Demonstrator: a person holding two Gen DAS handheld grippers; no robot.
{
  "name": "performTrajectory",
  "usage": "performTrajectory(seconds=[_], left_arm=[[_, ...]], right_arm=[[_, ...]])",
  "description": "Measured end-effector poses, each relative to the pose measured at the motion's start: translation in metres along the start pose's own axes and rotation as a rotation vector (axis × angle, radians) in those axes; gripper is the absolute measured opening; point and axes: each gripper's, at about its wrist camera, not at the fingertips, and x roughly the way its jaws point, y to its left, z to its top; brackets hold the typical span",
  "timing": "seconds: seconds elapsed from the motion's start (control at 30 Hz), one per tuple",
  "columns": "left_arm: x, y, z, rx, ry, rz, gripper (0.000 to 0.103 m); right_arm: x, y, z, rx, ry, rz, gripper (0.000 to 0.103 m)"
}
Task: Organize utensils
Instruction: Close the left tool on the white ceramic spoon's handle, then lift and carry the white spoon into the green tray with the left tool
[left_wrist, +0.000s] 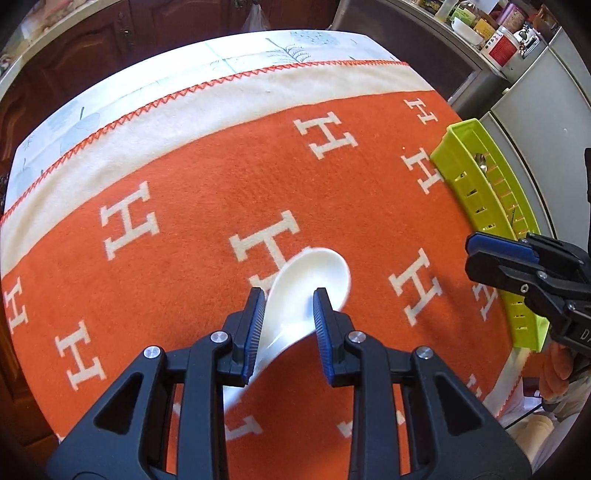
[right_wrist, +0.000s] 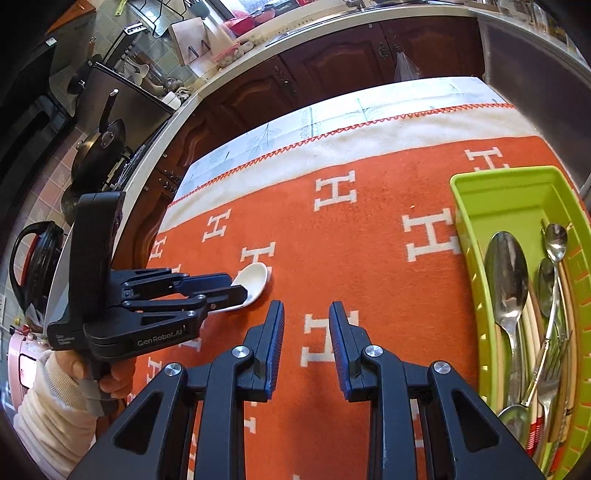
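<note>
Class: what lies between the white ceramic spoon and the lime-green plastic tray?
Only bare orange blanket separates white ceramic spoon and lime-green plastic tray, in the right wrist view.

You have an orange blanket (left_wrist: 207, 192) with white H letters spread over the counter (right_wrist: 332, 110). Behind it run dark wooden cabinets (right_wrist: 332, 62). A black pan (right_wrist: 99, 151) and a kettle (right_wrist: 35, 266) sit off to the side.

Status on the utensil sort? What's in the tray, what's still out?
Done: metal spoons, forks and chopsticks already lie in the green tray.
In hand: the left hand-held gripper is closed around the white ceramic spoon, low over the orange cloth.
Left: carry that spoon to the tray. The right hand-held gripper is open and empty. No other loose utensils visible.
</note>
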Motion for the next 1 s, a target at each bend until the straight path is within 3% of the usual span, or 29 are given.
performTrajectory(seconds=[0.07,0.2,0.37,0.63,0.83,1.0], left_arm=[[0.005,0.000,-0.001,0.008,0.005,0.000,0.024],[0.006,-0.010,-0.006,0.071,-0.006,0.008,0.037],[0.006,-0.026,-0.012,0.128,-0.013,0.063,0.037],[0.002,-0.037,-0.024,0.109,0.019,0.086,0.008],[-0.007,-0.044,-0.040,0.033,0.020,0.122,0.005],[-0.018,-0.055,-0.055,-0.065,0.007,0.097,0.005]], right_arm=[[0.002,-0.001,0.000,-0.003,0.002,0.008,0.025],[0.001,-0.002,-0.003,-0.023,0.000,0.002,0.025],[-0.003,-0.004,-0.009,-0.022,-0.005,-0.001,0.025],[-0.010,-0.005,-0.021,-0.038,-0.013,0.006,0.025],[-0.022,-0.006,-0.032,-0.038,-0.029,0.018,0.025],[-0.044,-0.009,-0.043,-0.037,-0.050,0.018,0.025]])
